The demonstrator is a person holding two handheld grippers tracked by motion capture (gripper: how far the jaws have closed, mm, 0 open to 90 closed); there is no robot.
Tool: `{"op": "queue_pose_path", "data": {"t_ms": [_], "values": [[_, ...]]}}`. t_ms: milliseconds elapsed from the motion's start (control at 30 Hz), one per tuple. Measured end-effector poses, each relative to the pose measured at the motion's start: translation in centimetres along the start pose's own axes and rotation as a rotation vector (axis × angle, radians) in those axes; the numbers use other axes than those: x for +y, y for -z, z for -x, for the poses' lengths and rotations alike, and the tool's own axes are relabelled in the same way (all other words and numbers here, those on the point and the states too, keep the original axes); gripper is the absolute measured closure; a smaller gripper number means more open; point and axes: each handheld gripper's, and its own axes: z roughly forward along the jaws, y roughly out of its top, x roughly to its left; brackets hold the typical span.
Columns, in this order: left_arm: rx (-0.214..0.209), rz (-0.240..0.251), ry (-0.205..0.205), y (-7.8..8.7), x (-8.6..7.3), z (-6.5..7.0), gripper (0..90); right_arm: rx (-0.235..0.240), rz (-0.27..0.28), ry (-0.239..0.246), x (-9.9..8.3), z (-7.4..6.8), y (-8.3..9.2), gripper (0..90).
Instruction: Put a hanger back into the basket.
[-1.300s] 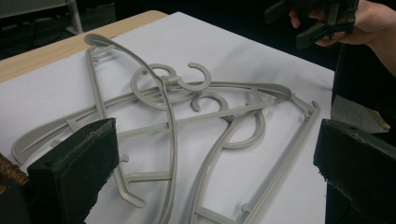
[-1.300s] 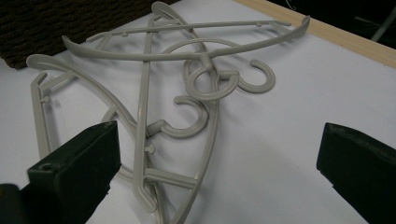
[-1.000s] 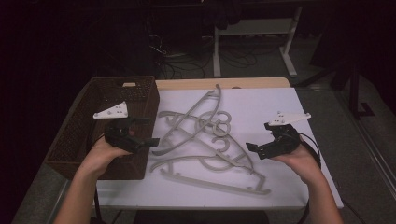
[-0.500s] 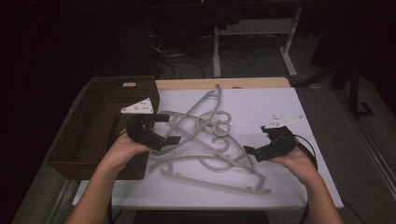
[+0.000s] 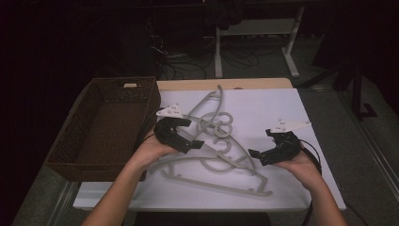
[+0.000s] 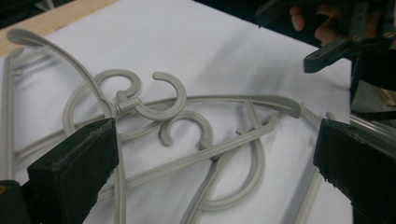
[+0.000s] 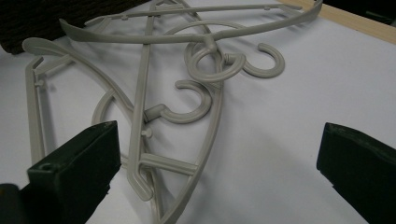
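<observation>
Several grey plastic hangers [image 5: 219, 141] lie tangled in a pile on the white tabletop [image 5: 277, 108], hooks overlapping near the middle. My left gripper [image 5: 194, 142] hovers over the pile's left side, open, nothing between its jaws. In the left gripper view the hooks of the hangers [image 6: 168, 112] lie just ahead of the left gripper [image 6: 215, 182], which stands wide. My right gripper [image 5: 255, 154] sits at the pile's right end, open and empty. In the right gripper view the hangers [image 7: 187, 98] spread before the right gripper [image 7: 217, 172].
A brown wicker basket [image 5: 75, 136] stands at the table's left, empty inside. A wooden strip [image 5: 235, 84] runs along the table's far edge. Bare white tabletop lies right of the pile. The other hand's gripper [image 6: 336, 32] appears at the top right of the left gripper view.
My left gripper has moved from the basket's edge rightward and forward over the hangers. The right gripper shifted slightly toward the pile's right end. Both stayed open.
</observation>
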Motion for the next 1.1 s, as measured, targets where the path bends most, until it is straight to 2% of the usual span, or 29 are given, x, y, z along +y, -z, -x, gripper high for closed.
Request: {"op": "queue_pose_path", "data": {"t_ms": [233,333,433,567,667,700,733,833,933,1100], "values": [[0.035,-0.036,0.010,-2.0,-0.5,-1.1,0.0,0.003,0.004,-0.001,-0.3,0.0,-0.1,0.0],[0.052,-0.038,0.022,-2.7,-1.0,-1.7,0.0,0.001,0.004,-0.001,-0.3,0.1,-0.1,0.0],[0.072,-0.068,0.024,-3.3,-1.5,-2.3,0.2,0.001,0.001,-0.002,-0.3,0.1,-0.2,0.0],[0.084,-0.077,0.041,-3.8,-2.3,-2.9,6.9,0.002,-0.008,0.000,-0.4,0.2,-0.4,0.0],[0.128,-0.104,0.038,-4.0,-2.8,-3.3,14.8,0.002,-0.007,0.002,-0.4,0.2,-0.3,0.0],[0.140,-0.114,0.039,-4.1,-3.0,-3.5,20.5,0.004,-0.008,0.002,-0.4,0.1,-0.3,0.0],[0.151,-0.123,0.041,-4.1,-3.1,-3.6,20.5,0.004,-0.008,0.002,-0.4,0.1,-0.3,0.0],[0.165,-0.131,0.050,-4.1,-3.5,-3.9,30.6,0.006,-0.010,0.001,-0.4,0.1,-0.4,0.0],[0.181,-0.143,0.059,-4.1,-3.7,-4.1,45.4,0.007,-0.011,0.002,-0.4,0.1,-0.4,0.0],[0.188,-0.177,0.079,-4.2,-4.0,-4.3,52.3,0.007,-0.018,0.005,-0.4,0.1,-0.5,0.0]]}}
